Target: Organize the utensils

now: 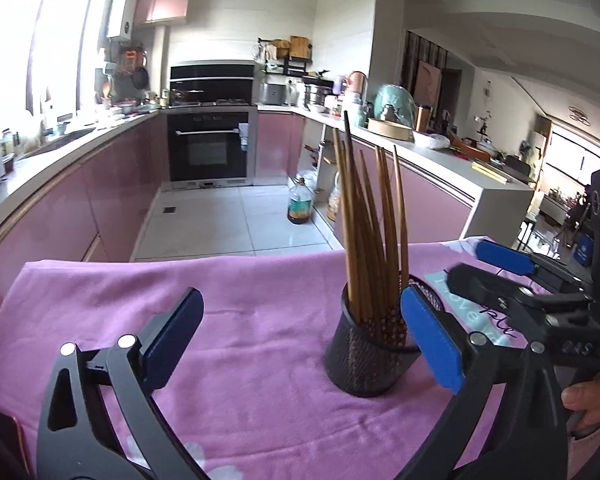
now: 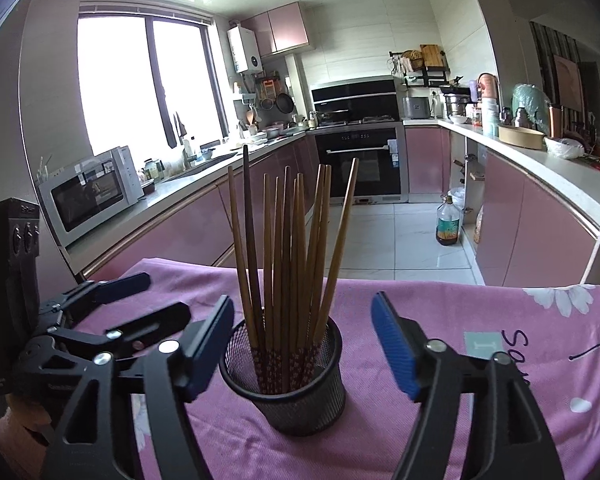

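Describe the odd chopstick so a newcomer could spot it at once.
On the pink tablecloth stands a black mesh cup holding chopsticks upright. The odd chopstick stands towards the left of the bunch: dark brown, and it rises above its light wooden neighbours.

Daylight floods in from the tall, blown-out kitchen window (image 2: 148, 84); the glossy white floor tiles (image 1: 228, 220) carry glare; fisheye bending and dark vignetting mark the corners; focus stays sharp.

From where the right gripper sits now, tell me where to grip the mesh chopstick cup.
Grip the mesh cup across its round wall, below the rim, coming in level from the near side. It stands upright on the pink cloth, and the chopsticks fan out above, blocking a top approach. The right gripper is open and already straddles it.
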### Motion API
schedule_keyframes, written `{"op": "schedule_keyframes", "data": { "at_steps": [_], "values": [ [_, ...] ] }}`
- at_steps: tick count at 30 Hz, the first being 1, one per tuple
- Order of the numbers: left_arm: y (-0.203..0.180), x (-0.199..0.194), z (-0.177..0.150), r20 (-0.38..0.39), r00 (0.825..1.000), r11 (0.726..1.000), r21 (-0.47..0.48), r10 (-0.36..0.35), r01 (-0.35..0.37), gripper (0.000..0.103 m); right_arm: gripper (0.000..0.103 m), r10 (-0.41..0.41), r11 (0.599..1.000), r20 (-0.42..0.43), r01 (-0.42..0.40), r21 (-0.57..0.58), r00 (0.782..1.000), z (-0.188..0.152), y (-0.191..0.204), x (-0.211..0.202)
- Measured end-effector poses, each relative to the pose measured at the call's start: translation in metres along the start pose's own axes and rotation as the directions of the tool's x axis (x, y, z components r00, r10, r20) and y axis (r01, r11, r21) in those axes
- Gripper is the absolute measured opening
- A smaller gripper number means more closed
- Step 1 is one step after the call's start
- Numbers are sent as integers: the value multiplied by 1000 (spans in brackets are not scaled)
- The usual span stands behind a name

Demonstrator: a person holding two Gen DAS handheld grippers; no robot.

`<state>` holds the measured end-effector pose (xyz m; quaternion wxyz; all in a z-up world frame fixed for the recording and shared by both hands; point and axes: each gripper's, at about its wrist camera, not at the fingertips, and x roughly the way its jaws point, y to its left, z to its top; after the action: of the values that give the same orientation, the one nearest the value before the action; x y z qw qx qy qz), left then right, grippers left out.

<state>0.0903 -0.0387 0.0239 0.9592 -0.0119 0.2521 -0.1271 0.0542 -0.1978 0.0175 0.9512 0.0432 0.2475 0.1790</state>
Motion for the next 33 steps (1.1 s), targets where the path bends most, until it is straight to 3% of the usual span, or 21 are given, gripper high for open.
{"op": "schedule_keyframes", "data": {
  "at_steps": [4,10,18,33],
  "values": [
    [5,-16,-16,19,999,999,-7,31,-31,97,96,-40,999,27,40,-31,999,-12,9,-11],
    [15,-52,-41,92,992,995,-47,89,-85,97,96,-82,993,82,88,-77,993,-36,26,-30],
    [18,-94,-70,177,967,982,-69,186,-176,97,96,-113,988,142,126,-87,983,-59,44,-47],
    [17,-132,-90,259,941,975,-96,218,-200,97,96,-208,972,257,229,-56,944,-81,64,-71]
  ]
}}
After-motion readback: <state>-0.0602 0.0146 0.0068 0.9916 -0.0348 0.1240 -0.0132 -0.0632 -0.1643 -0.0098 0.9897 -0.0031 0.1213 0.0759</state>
